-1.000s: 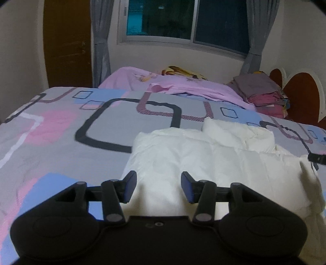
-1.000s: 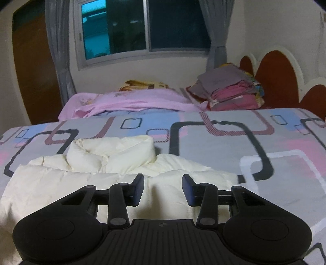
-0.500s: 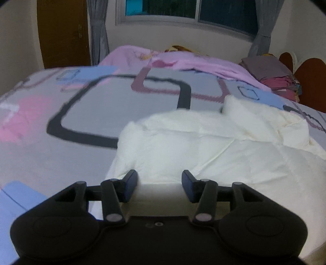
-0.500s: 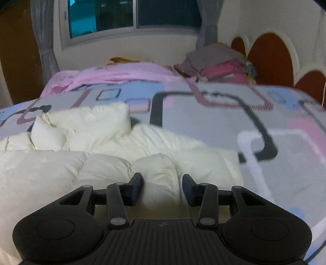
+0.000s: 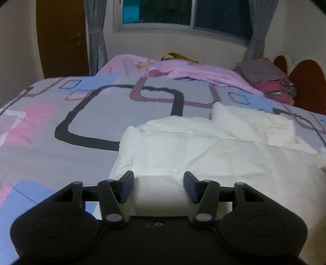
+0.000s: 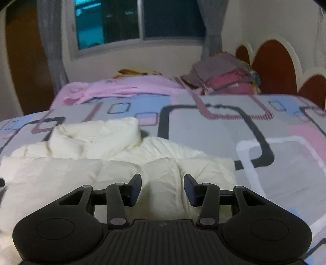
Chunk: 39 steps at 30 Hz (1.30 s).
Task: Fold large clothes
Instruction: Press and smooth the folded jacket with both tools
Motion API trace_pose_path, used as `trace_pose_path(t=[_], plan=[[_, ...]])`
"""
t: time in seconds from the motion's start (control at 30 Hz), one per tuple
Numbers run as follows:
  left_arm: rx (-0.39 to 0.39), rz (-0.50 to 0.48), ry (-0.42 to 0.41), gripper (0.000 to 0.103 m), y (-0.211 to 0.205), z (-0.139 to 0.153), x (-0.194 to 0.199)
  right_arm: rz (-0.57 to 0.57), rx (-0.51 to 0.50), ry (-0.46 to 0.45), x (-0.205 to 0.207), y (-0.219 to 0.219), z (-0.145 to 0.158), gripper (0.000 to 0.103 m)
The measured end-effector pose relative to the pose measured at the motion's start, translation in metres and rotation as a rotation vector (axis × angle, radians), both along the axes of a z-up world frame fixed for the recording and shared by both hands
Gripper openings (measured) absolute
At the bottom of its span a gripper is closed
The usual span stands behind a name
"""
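Observation:
A cream puffy jacket [image 5: 203, 148] lies partly folded on the patterned bedspread [image 5: 101, 114]. It also shows in the right wrist view [image 6: 114, 163], with a bunched part [image 6: 95, 136] at its far side. My left gripper [image 5: 158, 186] is open and hovers just over the jacket's near left edge. My right gripper [image 6: 162, 188] is open over the jacket's near right part, with a fold of fabric rising between the jaws, which stand apart and do not pinch it.
A pink blanket [image 5: 183, 69] lies across the far end of the bed. A stack of folded clothes [image 6: 222, 75] sits at the far right by the red headboard [image 6: 273, 67]. A window [image 5: 183, 12], curtains and a wooden door [image 5: 61, 36] stand behind.
Both grippers dipped close to the jacket, then drew back and rose a little. Both stayed open. The jacket has not visibly shifted.

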<state>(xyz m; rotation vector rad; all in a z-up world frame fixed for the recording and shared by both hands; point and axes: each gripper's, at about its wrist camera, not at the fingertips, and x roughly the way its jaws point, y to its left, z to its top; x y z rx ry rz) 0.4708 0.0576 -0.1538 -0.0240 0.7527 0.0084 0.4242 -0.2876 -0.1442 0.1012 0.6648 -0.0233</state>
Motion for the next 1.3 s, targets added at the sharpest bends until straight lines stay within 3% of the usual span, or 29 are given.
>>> trace_pose_path(t=[0.13, 0.23, 0.37, 0.63, 0.8, 0.93, 1.3], plan=[[-0.003, -0.029, -0.016, 0.061, -0.005, 0.009, -0.027, 0.023, -0.016, 0.006, -0.023, 0.004, 0.001, 0.046], [-0.017, -0.032, 0.022, 0.061, -0.007, -0.001, -0.04, 0.01, -0.024, 0.052, -0.03, 0.003, -0.012, 0.046], [-0.029, 0.001, 0.07, 0.064, -0.002, -0.023, -0.037, -0.027, 0.039, 0.126, -0.023, -0.008, -0.038, 0.046], [-0.016, 0.042, 0.077, 0.07, 0.003, -0.033, -0.029, -0.008, -0.007, 0.154, -0.013, -0.002, -0.051, 0.049], [-0.025, 0.077, 0.089, 0.071, -0.001, -0.021, -0.039, 0.033, 0.015, 0.174, -0.013, -0.01, -0.04, 0.053], [-0.016, 0.091, 0.061, 0.075, -0.01, -0.008, -0.053, 0.043, 0.054, 0.121, -0.026, -0.015, -0.026, 0.075], [-0.001, 0.069, 0.018, 0.08, -0.037, 0.022, -0.097, 0.129, 0.094, 0.084, -0.059, -0.013, -0.007, 0.075]])
